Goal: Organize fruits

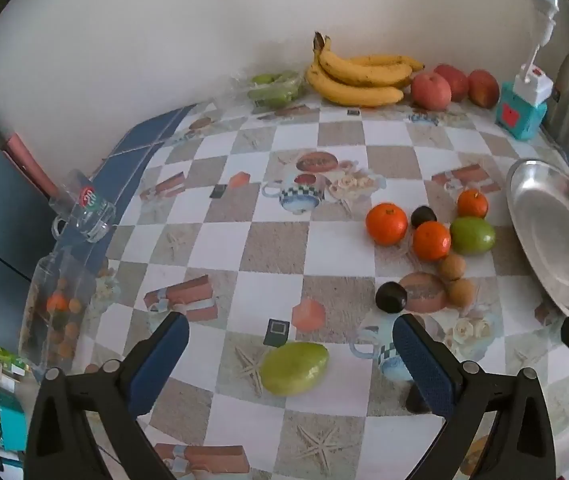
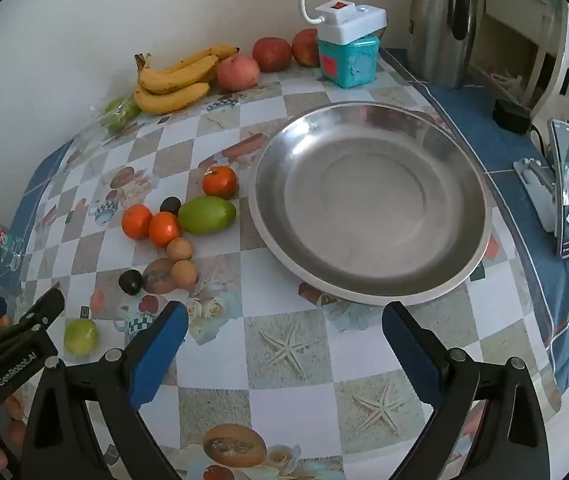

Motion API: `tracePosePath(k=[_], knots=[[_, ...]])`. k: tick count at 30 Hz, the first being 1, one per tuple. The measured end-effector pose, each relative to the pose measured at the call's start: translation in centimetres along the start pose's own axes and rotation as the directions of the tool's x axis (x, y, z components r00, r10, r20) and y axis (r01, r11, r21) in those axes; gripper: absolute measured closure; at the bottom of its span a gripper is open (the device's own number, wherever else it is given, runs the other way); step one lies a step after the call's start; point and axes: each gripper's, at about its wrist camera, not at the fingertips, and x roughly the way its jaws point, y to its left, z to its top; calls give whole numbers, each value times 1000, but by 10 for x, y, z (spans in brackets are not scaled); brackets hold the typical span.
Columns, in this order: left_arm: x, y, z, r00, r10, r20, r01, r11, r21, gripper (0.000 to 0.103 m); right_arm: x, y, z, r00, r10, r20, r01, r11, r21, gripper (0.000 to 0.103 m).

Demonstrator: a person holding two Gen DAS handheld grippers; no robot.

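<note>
While the green fruit (image 1: pixel 295 368) lies on the worktop (image 1: pixel 324 256) between the wide-apart fingers of the left gripper (image 1: pixel 290 360), a good grasp likely means lowering squarely and closing gently across its short axis. Beyond it sits a cluster of oranges (image 1: pixel 386 223) and dark fruits beside the empty steel dish (image 2: pixel 368 200). Nearer the dish, the right gripper (image 2: pixel 282 344) hangs spread and empty. One dark object is half hidden behind the left gripper's right finger.

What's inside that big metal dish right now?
Nothing: the metal dish shows only its bare shiny bottom. All the fruit, like the oranges, lies on the tablecloth beside it.
</note>
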Motion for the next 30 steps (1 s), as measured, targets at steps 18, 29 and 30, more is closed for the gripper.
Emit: tracePosePath(k=[18,29,30], knots=[[1,-8,-9,999,6,49,-7,1000,19,0,2,8,-1,1000,-4,-7,4,999,-36,5],[4,-8,-8,999,-3,33,2,1000,10,0,2,8,-1,1000,-5,-9,4,999,-39,5],[4,-8,-8,999,-3,32,3,1000,8,0,3,8,-2,1000,-5,-9,5,999,-39,5]])
